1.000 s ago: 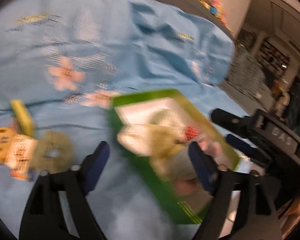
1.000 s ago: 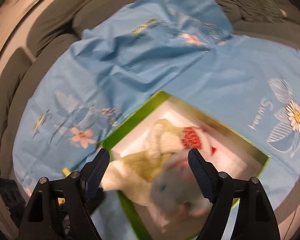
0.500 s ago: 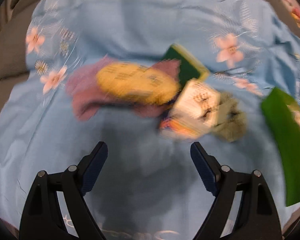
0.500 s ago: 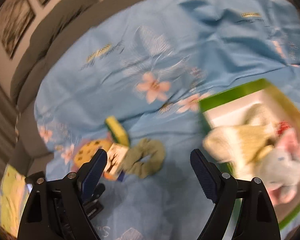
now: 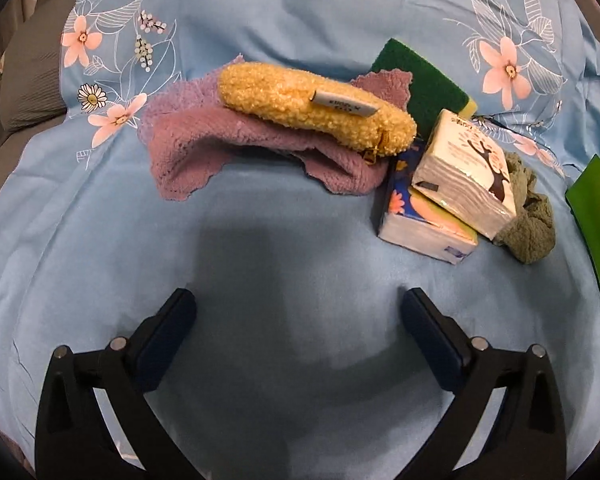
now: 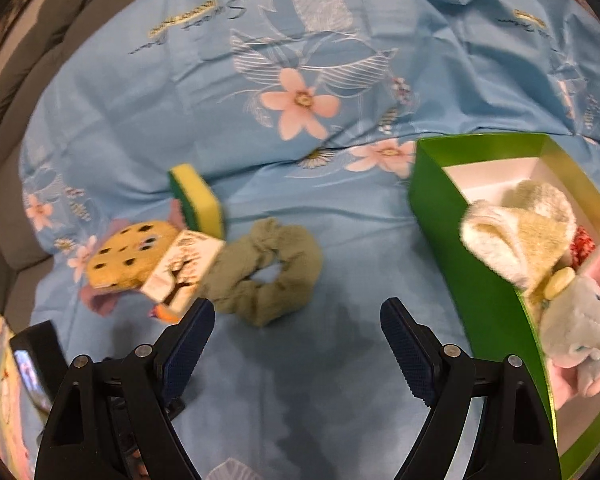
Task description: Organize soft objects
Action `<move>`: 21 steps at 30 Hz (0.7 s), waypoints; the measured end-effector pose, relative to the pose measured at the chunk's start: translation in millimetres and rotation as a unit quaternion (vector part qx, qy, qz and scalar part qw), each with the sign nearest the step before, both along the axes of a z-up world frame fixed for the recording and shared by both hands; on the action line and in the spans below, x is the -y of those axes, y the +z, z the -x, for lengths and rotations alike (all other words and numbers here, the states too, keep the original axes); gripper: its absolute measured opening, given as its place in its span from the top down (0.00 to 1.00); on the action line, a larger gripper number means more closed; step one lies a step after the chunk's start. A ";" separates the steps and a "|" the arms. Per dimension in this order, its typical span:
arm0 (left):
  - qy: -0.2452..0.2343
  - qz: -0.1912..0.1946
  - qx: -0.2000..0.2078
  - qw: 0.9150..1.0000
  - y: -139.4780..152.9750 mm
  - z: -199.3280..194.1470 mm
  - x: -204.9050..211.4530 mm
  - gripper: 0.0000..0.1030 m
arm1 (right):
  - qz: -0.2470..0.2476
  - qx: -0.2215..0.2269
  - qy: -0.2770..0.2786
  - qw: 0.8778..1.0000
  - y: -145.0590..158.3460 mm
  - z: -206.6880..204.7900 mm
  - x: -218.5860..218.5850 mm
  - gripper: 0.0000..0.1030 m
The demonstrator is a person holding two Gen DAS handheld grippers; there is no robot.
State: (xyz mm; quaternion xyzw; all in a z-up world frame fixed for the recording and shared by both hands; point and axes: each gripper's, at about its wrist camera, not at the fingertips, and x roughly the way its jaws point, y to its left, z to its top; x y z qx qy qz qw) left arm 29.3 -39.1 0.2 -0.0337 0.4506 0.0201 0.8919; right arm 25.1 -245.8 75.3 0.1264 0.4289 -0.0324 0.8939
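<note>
The left gripper [image 5: 298,304] hangs with its jaws spread wide and nothing between them, above bare blue flowered cloth [image 5: 300,208]; the pile of soft things lies beyond its fingertips, apart from them; a yellow fuzzy pouch [image 5: 316,108] rests on a crumpled purple towel [image 5: 188,148], and just beside the pouch's zipper end two tissue packs [image 5: 460,168] are stacked, the upper one tilted on the lower; a green-and-yellow sponge [image 5: 420,76] sits behind the packs, touching the towel; an olive scrunchie [image 5: 532,220] lies against the packs on their far side from the pouch.

The right gripper [image 6: 296,328] is likewise wide open and empty; the scrunchie [image 6: 268,272] lies just past its fingertips, nearer the left finger; the green box [image 6: 472,256] stands well apart from the scrunchie, beyond the right finger, and holds a cream plush rabbit [image 6: 520,232] and a grey plush elephant [image 6: 580,320].
</note>
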 end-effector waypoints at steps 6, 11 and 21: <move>0.000 0.003 0.000 1.000 -0.7 1.0 -0.6 0.01 | 0.006 -0.018 -0.022 1.000 -5.5 -2.2 11.1 0.16; -0.001 0.004 0.000 1.000 -0.7 0.1 -0.2 0.01 | 0.014 -0.018 -0.032 0.999 -4.6 -1.3 11.8 0.16; 0.000 0.003 0.000 1.000 -0.4 0.0 -0.2 0.01 | 0.028 -0.021 -0.033 0.999 -5.0 0.3 10.8 0.16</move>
